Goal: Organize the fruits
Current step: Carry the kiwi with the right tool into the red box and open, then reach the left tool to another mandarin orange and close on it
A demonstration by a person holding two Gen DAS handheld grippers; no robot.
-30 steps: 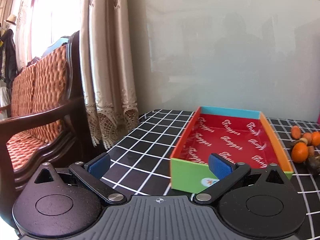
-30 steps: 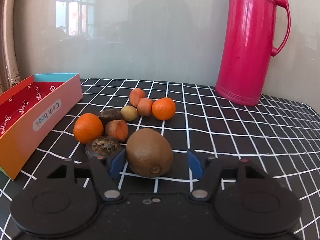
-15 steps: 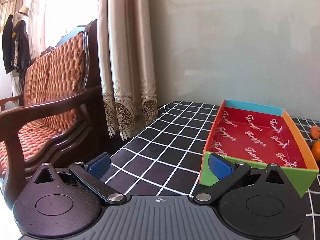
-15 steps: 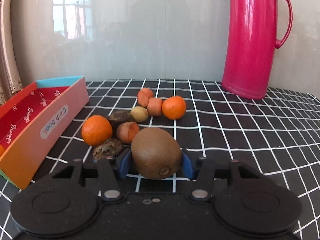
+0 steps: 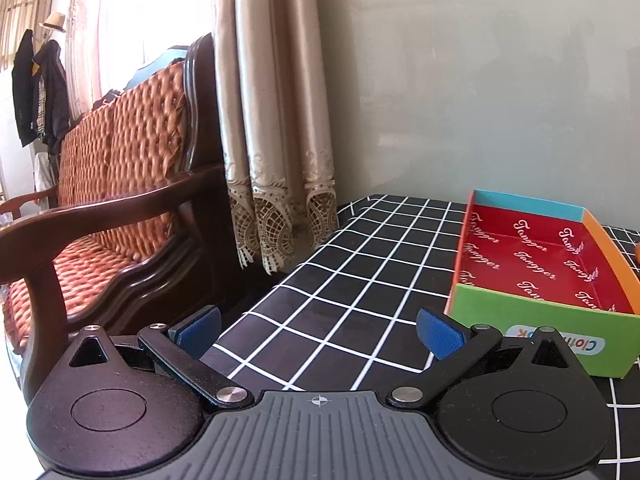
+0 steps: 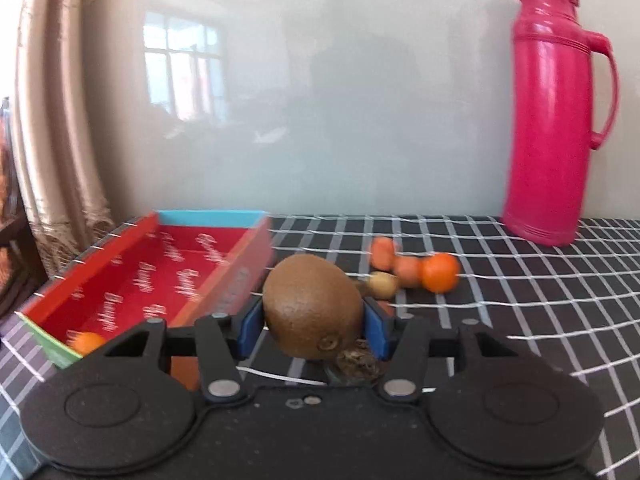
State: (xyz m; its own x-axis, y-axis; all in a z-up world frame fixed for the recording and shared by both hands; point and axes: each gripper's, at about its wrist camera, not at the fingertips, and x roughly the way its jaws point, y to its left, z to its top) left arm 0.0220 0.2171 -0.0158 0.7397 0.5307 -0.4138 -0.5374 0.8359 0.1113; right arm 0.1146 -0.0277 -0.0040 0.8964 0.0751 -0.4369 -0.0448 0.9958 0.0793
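Note:
My right gripper point(image 6: 313, 324) is shut on a brown kiwi point(image 6: 312, 308) and holds it above the table, to the right of the red-lined box point(image 6: 168, 276). An orange fruit point(image 6: 86, 342) lies in the box's near corner. More fruits lie beyond: an orange point(image 6: 440, 272), a small yellow-brown fruit point(image 6: 383, 284) and orange-red pieces point(image 6: 384, 252). A wrinkled dark fruit point(image 6: 356, 362) shows just under the kiwi. My left gripper point(image 5: 320, 332) is open and empty over the checked cloth, left of the box point(image 5: 536, 312).
A pink thermos point(image 6: 556, 112) stands at the back right against the wall. A wooden chair point(image 5: 104, 216) with an orange woven cushion and a curtain point(image 5: 272, 120) stand off the table's left edge. The cloth point(image 5: 340, 288) is black with white grid lines.
My right gripper closed on the kiwi, lifted it and swung left toward the box. My left gripper swung left, so the box slid to the right of its view.

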